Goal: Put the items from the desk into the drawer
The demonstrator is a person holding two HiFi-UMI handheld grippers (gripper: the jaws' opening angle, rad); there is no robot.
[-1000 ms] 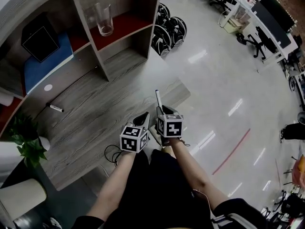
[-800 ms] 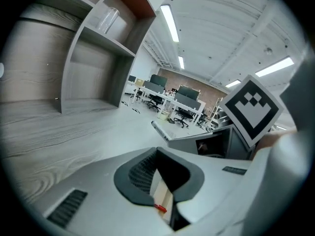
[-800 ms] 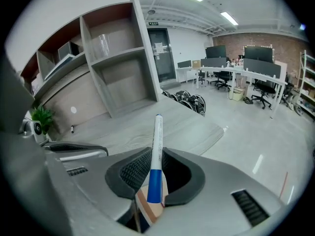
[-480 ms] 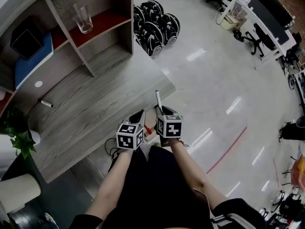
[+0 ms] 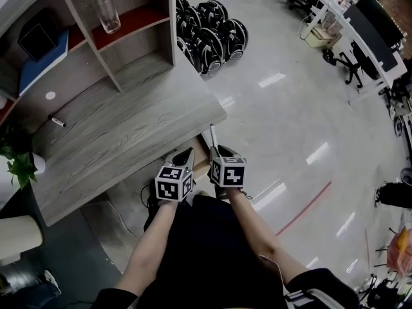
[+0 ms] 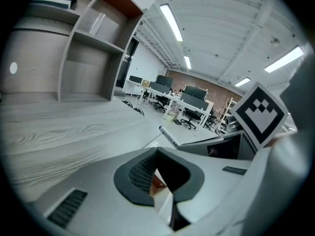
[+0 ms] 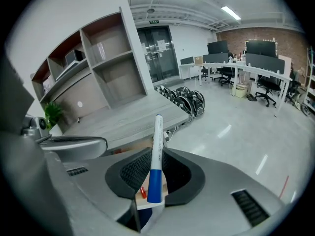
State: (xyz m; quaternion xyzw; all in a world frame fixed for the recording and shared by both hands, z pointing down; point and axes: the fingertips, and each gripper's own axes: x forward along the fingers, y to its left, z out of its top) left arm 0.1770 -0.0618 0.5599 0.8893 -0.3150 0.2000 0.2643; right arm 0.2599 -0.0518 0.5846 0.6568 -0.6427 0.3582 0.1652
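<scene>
**A:** Start with the head view. Where are the grippers?

**B:** Both are close together just off the near right corner of the grey desk [image 5: 129, 140]. The left gripper [image 5: 185, 156] is beside the right gripper [image 5: 217, 150], and what looks like pale drawer wood [image 5: 201, 165] shows between them, under the desk edge.

**A:** And the task's thing?

**B:** A white marker with a blue end [image 5: 213, 134] stands up out of the right gripper, off the desk. A second marker [image 5: 58, 122] lies far to the left on the desktop. The shelf unit [image 5: 116, 50] at the far side holds a glass [image 5: 107, 15], a plant [image 5: 19, 163] stands at the left, and black wheels [image 5: 209, 31] sit on the floor to the far right.

**A:** What about the left gripper view?

**B:** Its jaws stand a little apart with nothing clamped between them. Only pale wood and a bit of red show through the gap. The desktop stretches away on the left, and the right gripper with its marker is just to the right.

**A:** And the right gripper view?

**B:** Its two pads pinch the marker at its blue end, and the white barrel points up and away. Below the jaws is pale wood with a small red thing [image 7: 142, 191] on it. The desk and shelves lie to the far left.
</scene>
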